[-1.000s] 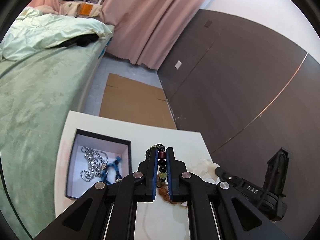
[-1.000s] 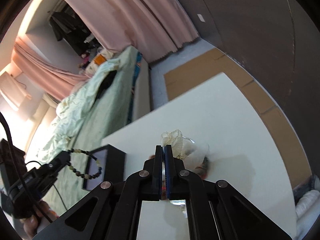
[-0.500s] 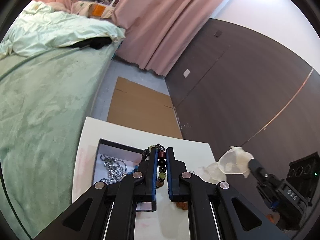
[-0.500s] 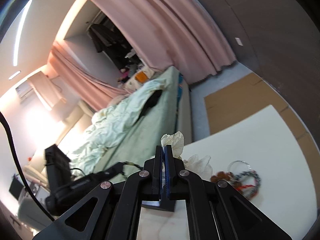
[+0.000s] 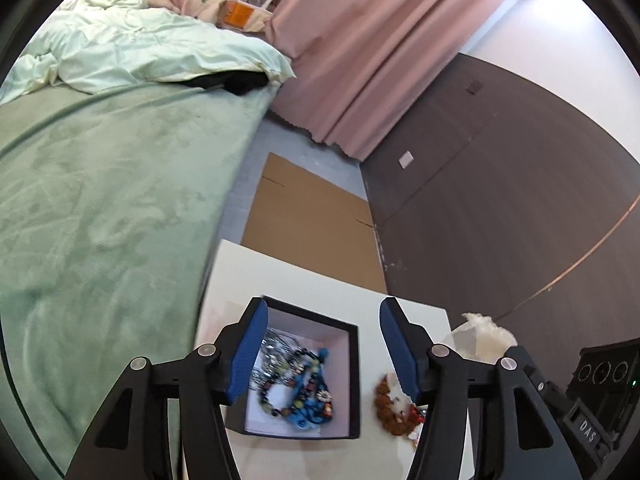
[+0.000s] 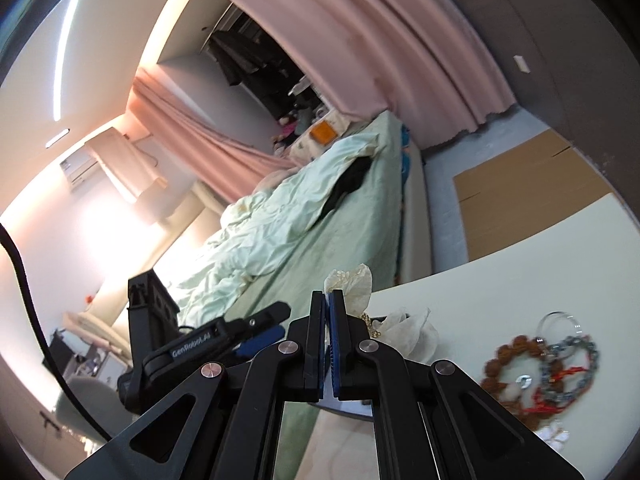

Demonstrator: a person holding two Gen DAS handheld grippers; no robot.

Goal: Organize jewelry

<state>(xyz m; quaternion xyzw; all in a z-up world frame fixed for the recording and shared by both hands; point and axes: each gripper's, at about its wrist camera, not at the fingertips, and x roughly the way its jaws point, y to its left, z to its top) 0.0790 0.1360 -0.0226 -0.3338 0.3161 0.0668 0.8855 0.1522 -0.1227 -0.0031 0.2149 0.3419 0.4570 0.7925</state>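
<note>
1. The black box (image 5: 354,380), pale inside, sits open on the white surface (image 5: 304,280), holding tangled silver chains (image 5: 276,346), a dark bead bracelet (image 5: 280,396) and blue beads (image 5: 310,404).
2. A brown bead bracelet (image 5: 388,406) lies just beside the box.

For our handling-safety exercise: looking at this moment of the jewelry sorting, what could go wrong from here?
1. The left gripper is opening over the black box; nothing sits between its fingers, and the bracelets inside already look heaped, so they may tangle.
2. The right gripper pinches a thin white pouch by one edge; it could slip.
</note>
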